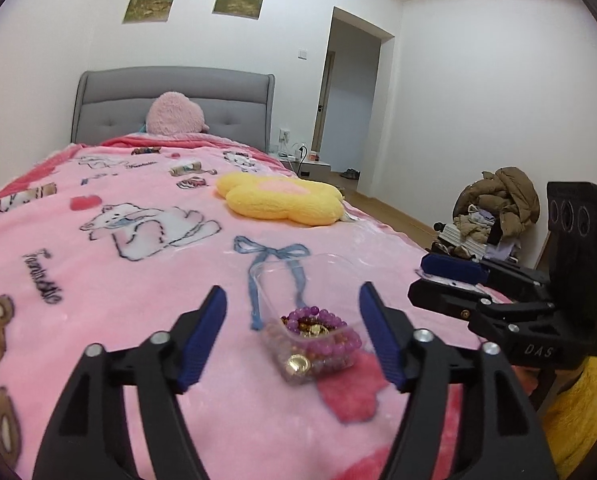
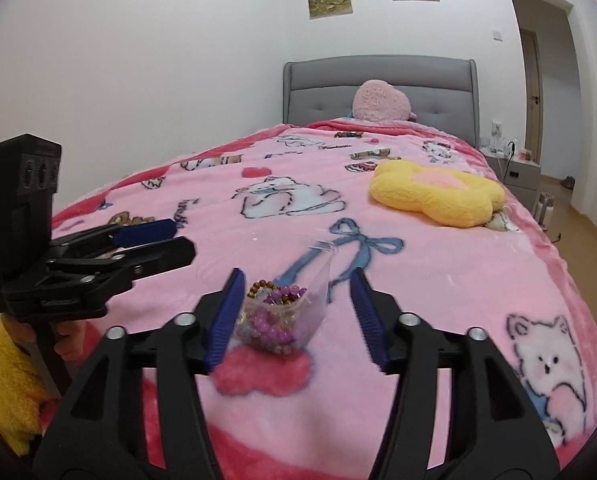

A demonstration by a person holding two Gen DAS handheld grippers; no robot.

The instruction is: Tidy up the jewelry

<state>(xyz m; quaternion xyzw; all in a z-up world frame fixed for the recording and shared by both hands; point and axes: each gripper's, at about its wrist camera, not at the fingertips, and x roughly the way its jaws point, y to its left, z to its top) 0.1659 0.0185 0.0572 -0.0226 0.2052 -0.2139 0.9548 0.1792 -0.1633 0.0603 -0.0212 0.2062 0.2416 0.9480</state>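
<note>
A clear plastic box (image 1: pixel 298 300) lies on the pink blanket (image 1: pixel 118 280). It holds purple bead bracelets (image 1: pixel 326 328), brown beads and gold pieces. My left gripper (image 1: pixel 292 300) is open, its blue-padded fingers on either side of the box and apart from it. My right gripper (image 2: pixel 298 284) is open too, with the same box (image 2: pixel 294 308) and its beads (image 2: pixel 274 324) between the fingers. Each gripper shows in the other's view: the right one (image 1: pixel 450 280) at the right edge, the left one (image 2: pixel 158 244) at the left edge.
A yellow flower cushion (image 1: pixel 278 200) lies farther up the bed, a pink plush (image 1: pixel 176 114) against the grey headboard (image 1: pixel 174 96). A heap of clothes (image 1: pixel 494 212) sits off the bed to the right. A nightstand (image 2: pixel 514 168) stands by the doorway.
</note>
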